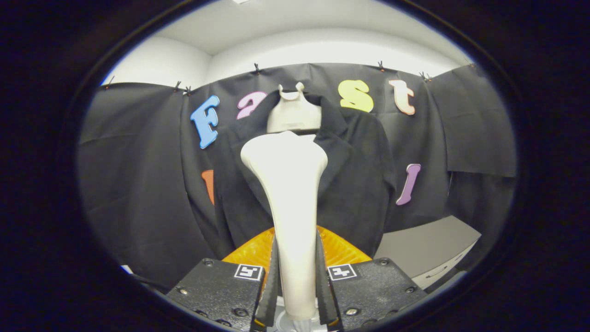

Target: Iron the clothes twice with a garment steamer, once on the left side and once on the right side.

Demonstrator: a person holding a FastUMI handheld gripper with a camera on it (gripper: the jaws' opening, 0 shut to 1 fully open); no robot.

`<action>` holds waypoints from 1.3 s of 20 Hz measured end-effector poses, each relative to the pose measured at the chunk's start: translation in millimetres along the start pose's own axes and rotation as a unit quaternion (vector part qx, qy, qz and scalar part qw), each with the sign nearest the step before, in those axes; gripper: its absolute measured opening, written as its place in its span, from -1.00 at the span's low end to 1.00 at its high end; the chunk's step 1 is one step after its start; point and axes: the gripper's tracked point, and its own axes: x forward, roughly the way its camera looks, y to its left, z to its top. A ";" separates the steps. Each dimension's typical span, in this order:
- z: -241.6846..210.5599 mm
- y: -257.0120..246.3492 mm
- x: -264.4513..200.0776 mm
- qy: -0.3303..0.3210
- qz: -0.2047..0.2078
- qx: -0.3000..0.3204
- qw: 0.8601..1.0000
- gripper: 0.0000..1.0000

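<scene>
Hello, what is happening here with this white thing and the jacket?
A hand-held gripper has both fingers shut on the handle of a white garment steamer. The steamer stands upright between the fingers, its wide head raised toward a black jacket hanging beyond it on a pale mannequin. Whether the head touches the cloth cannot be told.

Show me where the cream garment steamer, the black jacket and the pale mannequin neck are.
Cream plastic garment steamer [290,184], gripper view, on its handle above the fingers gripping it.
Black cloth jacket [355,184], gripper view, on the front panel beyond the steamer.
Pale mannequin neck [293,115], gripper view, on its front above the collar.
</scene>
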 end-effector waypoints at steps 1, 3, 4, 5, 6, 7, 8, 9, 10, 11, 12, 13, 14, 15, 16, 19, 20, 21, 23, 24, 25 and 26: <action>8.9 9.9 4.5 -0.005 0.000 -0.001 1.000 -0.24; 22.7 29.7 14.2 -0.012 -0.003 -0.003 1.000 -0.24; 28.7 38.2 19.7 -0.015 -0.006 -0.007 1.000 -0.24; 31.6 47.8 25.6 -0.018 -0.008 -0.009 1.000 -0.24; 33.9 57.4 32.2 -0.019 -0.010 -0.013 1.000 -0.24; 34.5 67.8 36.8 -0.019 -0.012 -0.017 1.000 -0.24; 35.8 76.1 42.3 -0.021 -0.014 -0.020 0.999 -0.24; 36.9 81.5 49.8 -0.023 -0.018 -0.024 0.999 -0.24; 36.1 85.0 56.9 -0.025 -0.024 -0.028 0.999 -0.24; 32.5 85.4 62.9 -0.023 -0.029 -0.033 0.999 -0.24; 27.1 86.9 68.9 -0.016 -0.034 -0.034 0.999 -0.24; 20.7 90.8 73.6 -0.008 -0.034 -0.033 0.999 -0.24; 14.5 92.2 77.7 0.000 -0.034 -0.035 0.999 -0.24; 9.5 91.1 81.8 0.004 -0.035 -0.032 0.999 -0.24; 6.1 90.2 83.7 0.004 -0.039 -0.035 0.999 -0.24; -12.5 90.9 85.6 0.013 -0.043 -0.040 0.998 -0.24; -17.6 89.3 86.4 0.015 -0.046 -0.043 0.998 -0.24; -23.0 86.3 87.4 0.018 -0.050 -0.045 0.998 -0.24; -32.7 81.4 87.7 0.022 -0.056 -0.047 0.997 -0.24; -38.4 78.9 87.2 0.026 -0.059 -0.047 0.997 -0.24; -44.3 77.2 86.5 0.029 -0.060 -0.048 0.997 -0.24; -49.9 76.2 86.1 0.032 -0.061 -0.048 0.996 -0.24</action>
